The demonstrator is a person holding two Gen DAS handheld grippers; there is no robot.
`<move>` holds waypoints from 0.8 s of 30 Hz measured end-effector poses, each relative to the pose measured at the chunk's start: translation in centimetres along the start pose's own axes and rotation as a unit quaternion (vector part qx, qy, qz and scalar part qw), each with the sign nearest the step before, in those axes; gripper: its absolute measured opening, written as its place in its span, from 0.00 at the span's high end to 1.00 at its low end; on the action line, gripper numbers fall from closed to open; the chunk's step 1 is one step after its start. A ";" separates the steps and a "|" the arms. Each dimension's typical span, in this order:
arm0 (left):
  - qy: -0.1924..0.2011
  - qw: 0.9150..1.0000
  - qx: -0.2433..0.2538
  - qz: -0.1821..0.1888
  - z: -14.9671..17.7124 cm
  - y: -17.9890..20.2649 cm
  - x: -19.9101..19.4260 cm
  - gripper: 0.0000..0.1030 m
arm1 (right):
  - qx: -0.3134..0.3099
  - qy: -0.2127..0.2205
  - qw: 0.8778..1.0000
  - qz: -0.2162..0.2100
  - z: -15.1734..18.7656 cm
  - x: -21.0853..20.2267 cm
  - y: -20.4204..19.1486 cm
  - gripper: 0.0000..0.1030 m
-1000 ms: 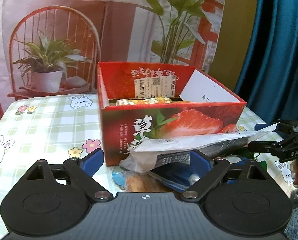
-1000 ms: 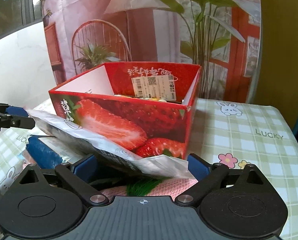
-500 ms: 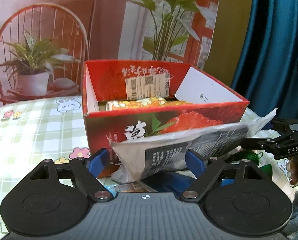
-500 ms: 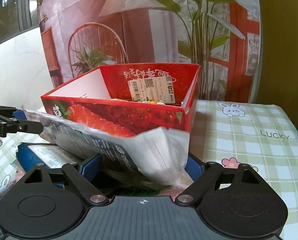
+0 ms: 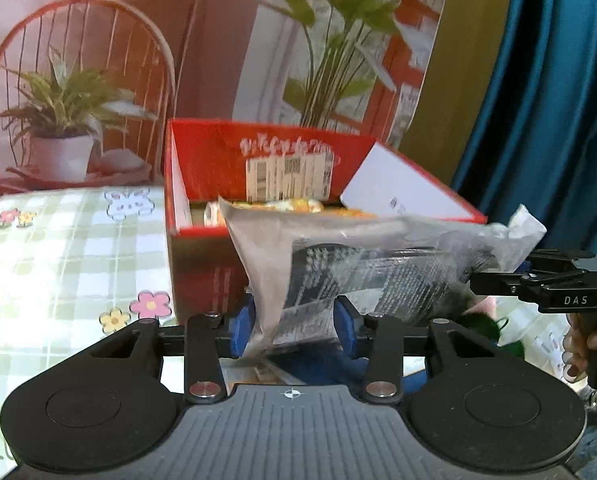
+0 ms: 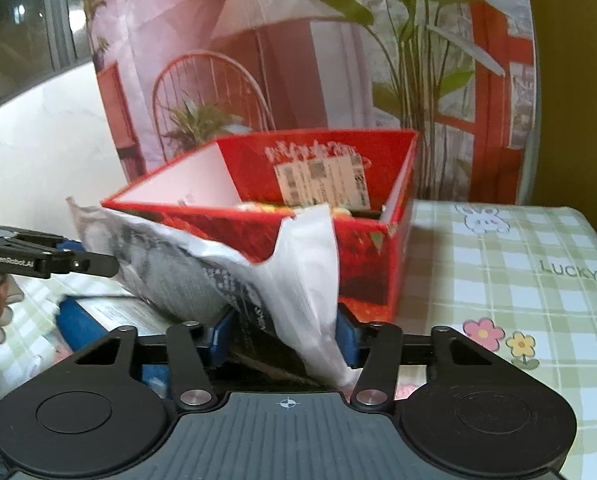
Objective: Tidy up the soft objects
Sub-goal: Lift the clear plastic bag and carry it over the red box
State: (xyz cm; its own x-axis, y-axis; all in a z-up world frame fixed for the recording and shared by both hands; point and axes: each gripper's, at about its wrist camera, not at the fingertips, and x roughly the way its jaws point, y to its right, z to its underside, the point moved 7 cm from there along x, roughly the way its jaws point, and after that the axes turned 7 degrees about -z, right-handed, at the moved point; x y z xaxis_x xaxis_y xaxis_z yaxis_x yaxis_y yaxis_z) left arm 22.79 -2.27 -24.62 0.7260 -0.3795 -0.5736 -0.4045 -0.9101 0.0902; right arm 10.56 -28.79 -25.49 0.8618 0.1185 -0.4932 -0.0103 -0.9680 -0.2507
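A clear plastic package [image 5: 378, 264] with grey contents and black print hangs raised in front of the red strawberry box [image 5: 202, 264]. My left gripper [image 5: 294, 328] has its blue pads against the package's left end, jaws closing. The right gripper [image 5: 498, 278] reaches in from the right edge at the package's far corner. In the right wrist view the same package [image 6: 202, 276] sags between the right gripper [image 6: 282, 338], whose jaws are closing on its white end, and the left gripper [image 6: 98, 266]. The box [image 6: 370, 264] holds yellow packets [image 5: 294, 205].
A blue packet [image 6: 94, 316] lies on the checked tablecloth [image 6: 518, 264] under the raised package, with a green item [image 5: 478, 324] and something pink [image 6: 402, 391] beside it. A person's hand [image 5: 586, 340] holds the right gripper's handle. A blue curtain [image 5: 546, 100] hangs at the right.
Both grippers' jaws have narrowed onto the ends of the plastic package, and it has risen from the pile to the height of the box's rim.
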 end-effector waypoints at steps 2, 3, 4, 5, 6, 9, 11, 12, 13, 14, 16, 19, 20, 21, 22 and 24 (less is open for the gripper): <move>0.007 1.000 -0.001 0.003 -0.5 0.2 -0.5 0.56 | -0.005 0.014 1.000 -0.007 -0.7 -0.6 -0.4 0.58; 0.010 1.000 -0.003 0.003 -0.7 0.2 -0.7 0.56 | -0.009 0.019 1.000 -0.008 -1.1 -0.9 -0.5 0.59; 0.013 1.000 -0.005 0.003 -1.0 0.3 -0.9 0.56 | -0.013 0.025 1.000 -0.009 -1.5 -1.2 -0.7 0.59; 0.019 1.000 -0.006 0.003 -1.4 0.4 -1.3 0.56 | -0.016 0.028 0.999 -0.009 -1.9 -1.4 -0.8 0.59; 0.025 1.000 -0.006 0.002 -1.7 0.4 -1.7 0.56 | -0.017 0.032 0.999 -0.010 -2.4 -1.6 -0.9 0.60; 0.045 0.999 -0.007 0.001 -3.0 0.6 -3.0 0.56 | -0.024 0.049 0.998 -0.016 -3.9 -2.5 -1.5 0.61; 0.066 0.998 -0.010 0.000 -4.3 0.5 -4.1 0.56 | -0.027 0.063 0.997 -0.024 -5.2 -3.1 -1.8 0.61; 0.076 0.997 -0.013 0.000 -5.0 0.4 -4.5 0.56 | -0.030 0.072 0.997 -0.028 -5.9 -3.4 -2.0 0.62; 0.088 0.996 -0.017 0.000 -5.8 0.3 -5.1 0.56 | -0.032 0.079 0.996 -0.032 -6.6 -3.7 -2.1 0.62; 0.097 0.995 -0.022 -0.001 -6.5 0.1 -5.4 0.56 | -0.036 0.085 0.995 -0.034 -7.4 -3.8 -2.3 0.62; 0.115 0.993 -0.030 0.001 -8.0 -0.1 -5.8 0.56 | -0.046 0.096 0.994 -0.040 -8.8 -4.0 -2.6 0.62; 0.127 0.991 -0.032 0.001 -10.0 -0.3 -5.5 0.56 | -0.058 0.114 0.991 -0.040 -11.2 -3.9 -2.8 0.62; 0.125 0.992 -0.030 -0.001 -10.5 -0.3 -5.0 0.56 | -0.060 0.119 0.990 -0.038 -12.0 -3.8 -2.7 0.62; 0.118 0.993 -0.028 -0.003 -10.8 -0.3 -4.4 0.56 | -0.063 0.123 0.990 -0.036 -12.8 -3.6 -2.5 0.62; 0.103 0.994 -0.029 -0.003 -11.0 -0.5 -3.5 0.56 | -0.064 0.124 0.990 -0.033 -13.5 -3.3 -2.3 0.62; 0.076 0.997 -0.029 -0.005 -11.2 -0.8 -1.8 0.56 | -0.066 0.119 0.990 -0.023 -14.5 -2.2 -1.7 0.62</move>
State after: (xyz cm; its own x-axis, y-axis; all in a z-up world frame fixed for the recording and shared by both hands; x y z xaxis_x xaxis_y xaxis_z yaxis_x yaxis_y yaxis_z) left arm 28.06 -2.69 -14.60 0.8074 -0.3866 -0.4457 -0.3665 -0.9206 0.1345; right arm 16.03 -30.66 -11.92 0.9549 0.1226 -0.2706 0.0843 -0.9853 -0.1489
